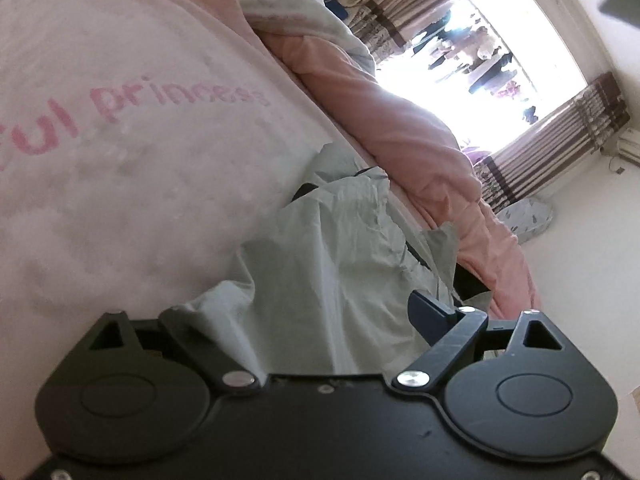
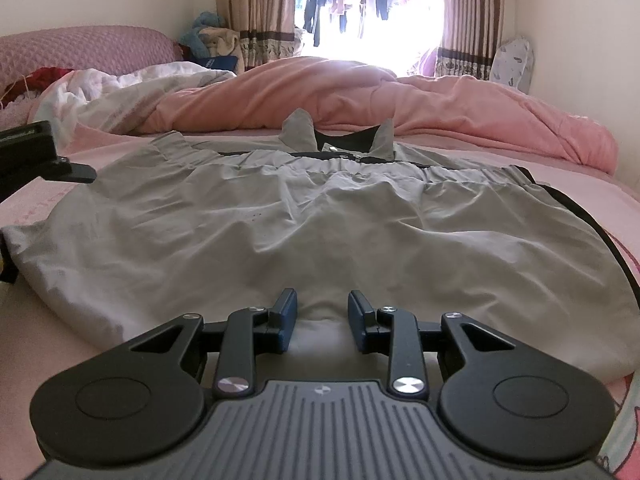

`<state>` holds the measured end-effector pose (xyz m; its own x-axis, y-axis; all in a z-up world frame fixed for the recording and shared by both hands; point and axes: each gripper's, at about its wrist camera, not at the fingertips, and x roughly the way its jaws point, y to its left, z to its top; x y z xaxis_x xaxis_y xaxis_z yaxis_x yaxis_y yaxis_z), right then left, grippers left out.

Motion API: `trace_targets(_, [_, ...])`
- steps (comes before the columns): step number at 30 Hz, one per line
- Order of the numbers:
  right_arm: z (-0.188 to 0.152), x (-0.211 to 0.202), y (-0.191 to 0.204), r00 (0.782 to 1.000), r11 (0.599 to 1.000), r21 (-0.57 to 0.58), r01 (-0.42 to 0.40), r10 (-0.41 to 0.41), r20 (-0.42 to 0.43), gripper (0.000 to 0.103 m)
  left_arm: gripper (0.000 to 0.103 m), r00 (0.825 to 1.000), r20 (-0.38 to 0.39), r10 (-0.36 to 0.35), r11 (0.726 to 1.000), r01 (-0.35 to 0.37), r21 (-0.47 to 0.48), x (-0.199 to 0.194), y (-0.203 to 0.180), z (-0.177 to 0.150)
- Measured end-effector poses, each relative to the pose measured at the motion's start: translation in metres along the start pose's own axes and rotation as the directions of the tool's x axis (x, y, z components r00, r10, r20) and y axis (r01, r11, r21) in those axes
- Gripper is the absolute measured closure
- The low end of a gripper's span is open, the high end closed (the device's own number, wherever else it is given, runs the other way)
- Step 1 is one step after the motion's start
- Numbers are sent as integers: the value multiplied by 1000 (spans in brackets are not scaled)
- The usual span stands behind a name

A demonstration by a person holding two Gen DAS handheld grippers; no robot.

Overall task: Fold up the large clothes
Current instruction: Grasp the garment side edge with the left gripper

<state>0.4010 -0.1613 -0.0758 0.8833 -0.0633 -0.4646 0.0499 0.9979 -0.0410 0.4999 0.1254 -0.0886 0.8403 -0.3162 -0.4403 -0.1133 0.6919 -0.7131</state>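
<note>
A: Start with the fingers, please.

B: The right gripper has its two blue-padded fingers part open with a plain gap between them — released, pinching nothing. They hover just over the near hem of the grey garment, and whether they brush the cloth I cannot tell. The left gripper is spread wide. Grey fabric bunches between its arms and hides one finger, so the other dark finger is the only one showing. It does not seem to press the cloth, so I read it as unclenched.

A: And the scene, biggest things first?

B: A bed with a pale pink sheet fills both views. A rumpled pink duvet lies across the far side, with striped curtains and a bright window beyond. The garment is spread flat mid-bed, collar at the far end, hem nearest the right gripper. In the right view the left gripper sits at the garment's left edge.

A: How should this step go?

B: My judgement — the left side is about to be taken up for a fold. Each gripper should bite one clean layer at an edge, well in from the wrinkles, lift just enough to clear the bed, then carry the fold over evenly so no creases get trapped.

A: Any writing?

B: Pink letters on the sheet read "ful princess", with the start cut off.
</note>
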Motion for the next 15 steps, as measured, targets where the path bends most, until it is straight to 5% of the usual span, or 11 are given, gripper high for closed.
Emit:
trace_targets(2, [0, 0, 0, 1000, 1000, 4, -2, 2, 1, 67, 41, 1000, -8, 20, 999, -19, 33, 1, -1, -1])
trace_targets(6, [0, 0, 0, 1000, 1000, -6, 4, -4, 1, 67, 71, 999, -11, 52, 997, -52, 49, 0, 1, -3])
trace_targets(11, [22, -3, -4, 999, 999, 41, -29, 30, -26, 67, 79, 999, -20, 38, 998, -37, 47, -1, 3, 2])
trace_targets(15, [45, 7, -3, 999, 998, 54, -15, 13, 35, 67, 79, 999, -20, 44, 997, -42, 63, 3, 1, 2])
